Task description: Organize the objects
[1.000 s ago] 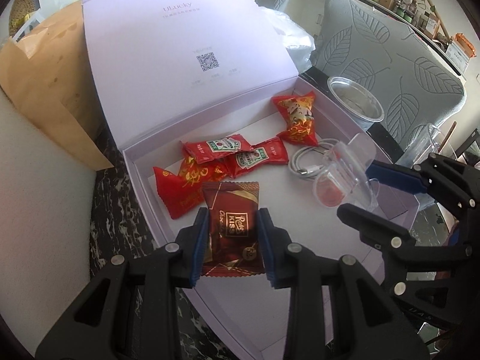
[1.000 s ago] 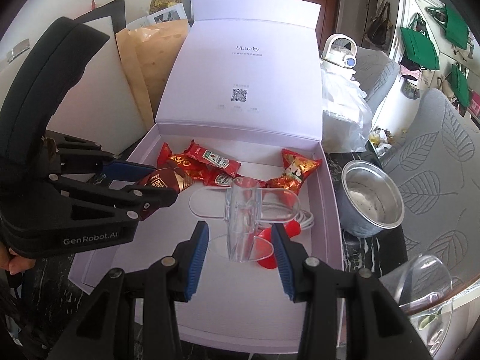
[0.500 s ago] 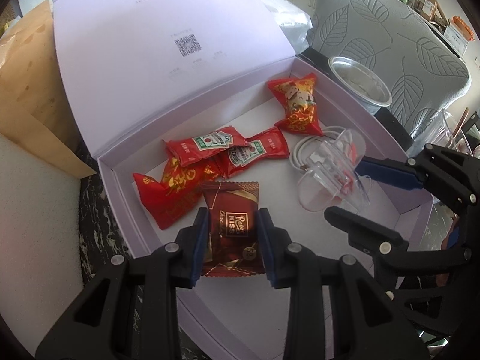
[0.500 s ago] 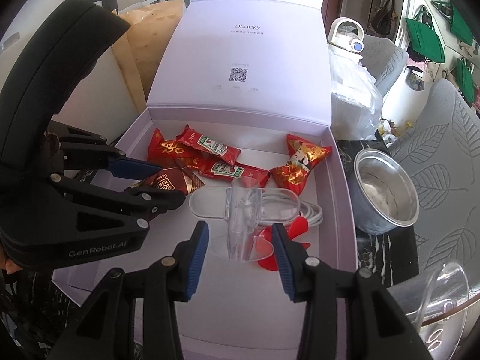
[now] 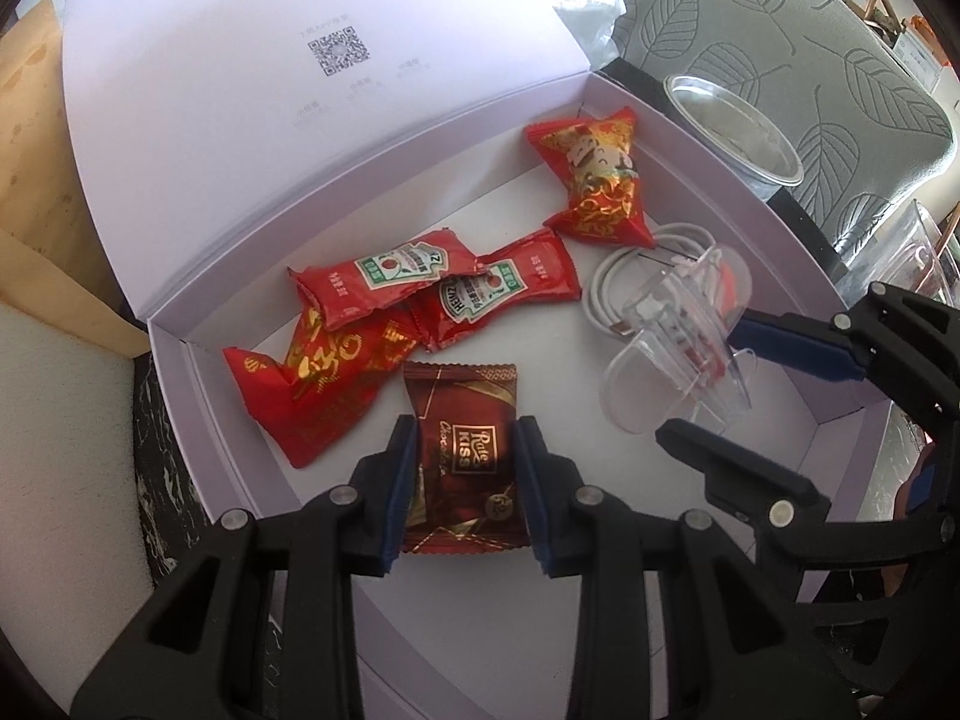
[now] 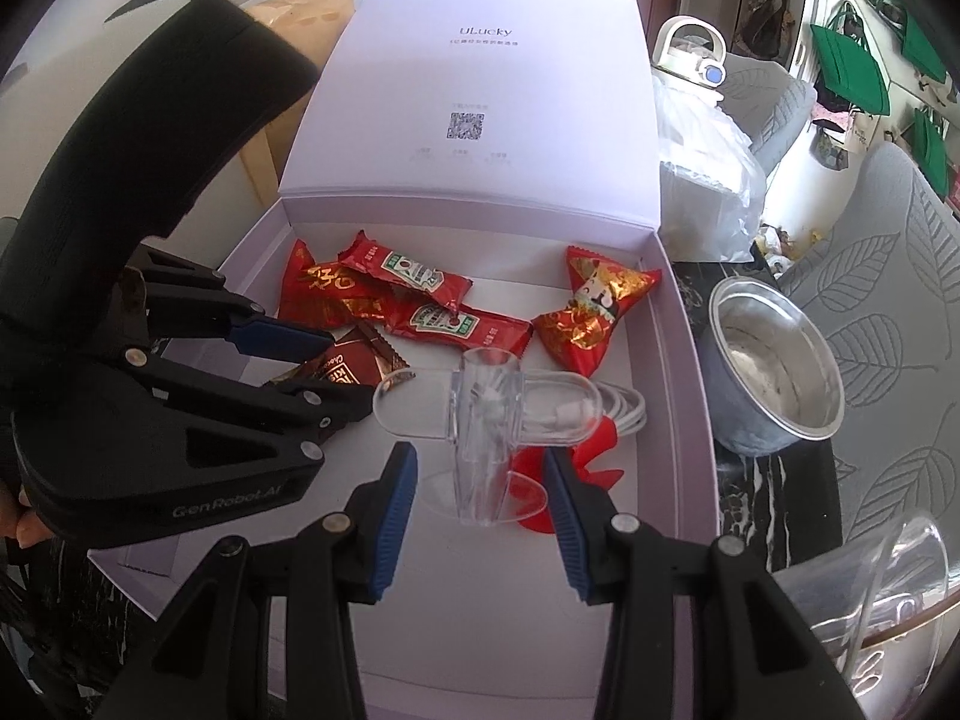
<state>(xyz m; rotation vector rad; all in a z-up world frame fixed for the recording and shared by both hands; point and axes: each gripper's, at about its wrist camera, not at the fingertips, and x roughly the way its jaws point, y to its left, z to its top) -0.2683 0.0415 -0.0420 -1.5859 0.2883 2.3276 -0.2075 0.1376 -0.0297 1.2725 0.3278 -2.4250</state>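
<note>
My left gripper [image 5: 462, 468] is clamped on a Ruler Kiss chocolate packet [image 5: 459, 456] low over the open lavender gift box [image 5: 180, 354]; my right gripper [image 6: 480, 480] has its jaws apart around a clear plastic clip [image 6: 486, 414], seemingly not squeezing it. I'd set the chocolate on bare floor beside the ketchup sachets [image 5: 432, 282] before letting go, keeping both tools apart.

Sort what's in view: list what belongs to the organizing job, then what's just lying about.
Job: chocolate packet in left gripper; clear clip at right gripper; ketchup sachets; box.
Lying about: metal bowl; plastic bag; green bags.
</note>
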